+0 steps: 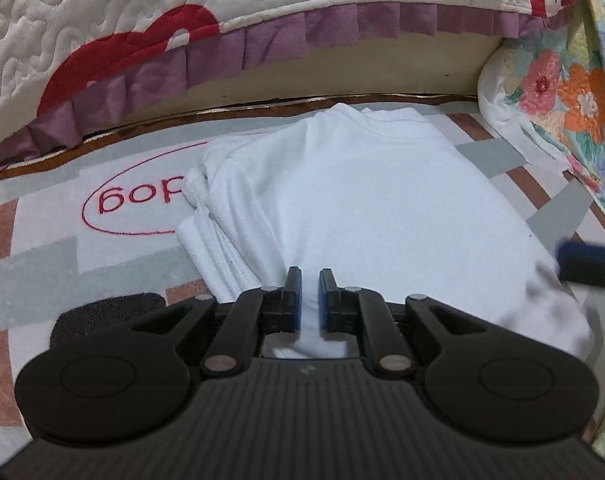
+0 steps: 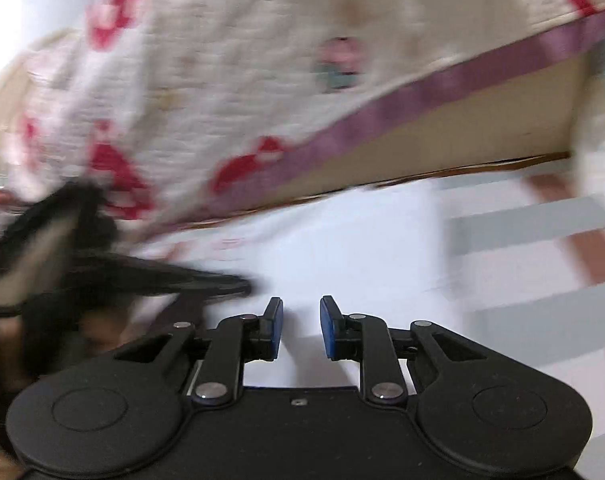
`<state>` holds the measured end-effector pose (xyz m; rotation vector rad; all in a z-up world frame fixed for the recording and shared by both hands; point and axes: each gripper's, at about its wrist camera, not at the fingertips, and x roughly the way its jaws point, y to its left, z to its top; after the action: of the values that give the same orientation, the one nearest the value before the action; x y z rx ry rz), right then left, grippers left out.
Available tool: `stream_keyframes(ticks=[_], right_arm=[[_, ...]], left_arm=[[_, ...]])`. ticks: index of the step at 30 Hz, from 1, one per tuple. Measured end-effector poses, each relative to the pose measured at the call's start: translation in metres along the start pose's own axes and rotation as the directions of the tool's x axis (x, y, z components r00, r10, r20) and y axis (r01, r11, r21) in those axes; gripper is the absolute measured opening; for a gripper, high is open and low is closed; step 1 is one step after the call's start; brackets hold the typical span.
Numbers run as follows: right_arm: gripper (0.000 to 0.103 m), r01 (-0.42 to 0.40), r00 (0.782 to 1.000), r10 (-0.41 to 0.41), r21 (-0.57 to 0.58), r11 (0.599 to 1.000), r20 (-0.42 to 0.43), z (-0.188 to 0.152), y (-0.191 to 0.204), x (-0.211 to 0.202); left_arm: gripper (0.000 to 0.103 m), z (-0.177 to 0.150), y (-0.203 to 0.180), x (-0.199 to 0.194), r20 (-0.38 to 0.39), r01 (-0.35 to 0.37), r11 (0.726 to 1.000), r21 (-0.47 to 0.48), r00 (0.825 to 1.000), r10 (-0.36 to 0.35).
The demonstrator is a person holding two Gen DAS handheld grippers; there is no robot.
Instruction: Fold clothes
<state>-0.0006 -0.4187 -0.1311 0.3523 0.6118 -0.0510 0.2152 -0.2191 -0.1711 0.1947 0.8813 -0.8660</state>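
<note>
Left gripper (image 1: 310, 300): at the bottom centre of the left view, its fingers (image 1: 293, 300) were narrow and pinched a fold of the white shirt.
Right gripper (image 2: 301, 330): low in the blurred right view, its fingers (image 2: 275, 330) stood apart with nothing gripped, above white cloth.
White shirt (image 1: 362, 200): lay partly folded on the rug in the middle of the left view, collar toward the bed.
Rug (image 1: 42, 248): grey and pink blocks, with a red oval of writing left of the shirt.
Bed (image 1: 342, 76): across the top, with a quilted cover (image 1: 102, 20) and purple frill (image 1: 262, 36).
Flowered quilt (image 1: 574, 100): hung at the upper right.
</note>
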Motion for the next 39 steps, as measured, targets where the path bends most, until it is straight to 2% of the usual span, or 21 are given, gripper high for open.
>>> stream_keyframes(ticks=[1,3,5,7,9,11,13,14,15,16,18,19,23,25,29,30,31,34,35,38,39], right_arm=[[0.026,0.041,0.999,-0.041,-0.018,0.999,-0.013,0.004,-0.006,0.004],[0.026,0.032,0.999,-0.032,0.001,0.999,-0.008,0.012,-0.016,0.005],[0.035,0.013,0.999,-0.015,0.067,0.998,0.035,0.018,-0.025,0.000],[0.040,0.092,0.995,-0.093,0.057,0.994,0.023,0.020,-0.030,0.004],[0.040,0.143,0.989,-0.146,-0.084,0.986,-0.027,0.013,-0.023,0.017],[0.038,0.185,0.976,-0.209,-0.257,0.948,-0.068,0.006,-0.015,0.030],[0.023,0.235,0.963,-0.265,-0.308,0.922,-0.058,0.001,-0.018,0.033],[0.023,0.282,0.952,-0.303,-0.257,0.924,-0.043,0.003,-0.028,0.031],[0.015,0.352,0.931,-0.365,-0.214,0.911,-0.023,0.006,-0.038,0.028],[0.009,0.456,0.885,-0.465,-0.190,0.870,-0.003,0.007,-0.049,0.026],[0.009,0.514,0.853,-0.521,-0.170,0.841,0.003,0.008,-0.062,0.017],[0.009,0.502,0.861,-0.509,-0.160,0.850,-0.005,0.008,-0.065,0.012],[0.015,0.307,0.951,-0.308,-0.136,0.942,0.016,0.006,-0.046,-0.004],[0.025,0.255,0.966,-0.257,-0.189,0.948,0.014,0.003,-0.034,0.006],[0.025,0.217,0.972,-0.234,-0.311,0.925,-0.017,-0.006,-0.018,0.033],[0.025,0.235,0.966,-0.258,-0.356,0.905,-0.017,-0.008,-0.019,0.041],[0.024,0.331,0.938,-0.345,-0.322,0.887,0.013,-0.005,-0.029,0.041],[0.016,0.582,0.813,-0.578,-0.165,0.796,0.076,0.005,-0.065,0.035],[0.017,0.599,0.801,-0.594,-0.092,0.795,0.080,0.008,-0.077,0.026],[0.023,0.504,0.862,-0.507,-0.099,0.858,0.004,0.006,-0.079,0.025],[0.030,0.457,0.887,-0.461,-0.104,0.883,-0.013,0.002,-0.075,0.026]], left_arm=[[0.010,-0.001,0.000,-0.001,0.000,0.002,1.000,-0.002,1.000,-0.002],[0.010,-0.001,0.002,-0.001,-0.001,0.009,1.000,-0.014,1.000,-0.009],[0.010,0.000,0.003,-0.001,-0.002,0.014,1.000,-0.028,1.000,-0.014],[0.010,0.000,0.003,0.000,-0.004,0.014,0.999,-0.028,1.000,-0.014],[0.010,0.000,0.002,0.000,-0.005,0.012,1.000,-0.024,1.000,-0.012],[0.010,0.000,0.002,0.000,-0.003,0.013,1.000,-0.023,1.000,-0.013],[0.010,0.000,0.003,0.001,-0.003,0.016,0.999,-0.029,1.000,-0.016],[0.010,0.000,0.003,0.001,-0.003,0.017,0.999,-0.033,1.000,-0.017],[0.010,0.000,0.004,0.001,-0.003,0.019,0.999,-0.036,1.000,-0.019],[0.010,0.000,0.004,0.001,-0.003,0.018,0.999,-0.036,1.000,-0.018],[0.010,0.000,0.002,0.001,-0.004,0.014,0.999,-0.031,1.000,-0.014],[0.011,0.000,0.002,0.001,-0.005,0.012,1.000,-0.029,1.000,-0.012],[0.011,0.001,0.001,0.003,-0.004,0.007,1.000,-0.024,1.000,-0.007],[0.011,0.000,0.000,0.003,-0.002,0.006,1.000,-0.024,1.000,-0.006],[0.011,0.000,0.001,0.002,0.000,0.010,1.000,-0.024,1.000,-0.010],[0.011,-0.001,0.002,0.002,0.002,0.012,1.000,-0.026,1.000,-0.012],[0.011,-0.001,0.002,0.002,0.002,0.013,0.999,-0.030,1.000,-0.013],[0.011,0.000,0.006,0.002,0.004,0.019,0.997,-0.075,1.000,-0.019],[0.011,0.000,0.006,0.001,0.005,0.018,0.996,-0.082,1.000,-0.018],[0.011,0.001,0.005,-0.005,0.008,0.010,0.996,-0.092,1.000,-0.010],[0.020,0.001,0.004,-0.008,0.012,-0.007,0.996,-0.090,1.000,0.008]])
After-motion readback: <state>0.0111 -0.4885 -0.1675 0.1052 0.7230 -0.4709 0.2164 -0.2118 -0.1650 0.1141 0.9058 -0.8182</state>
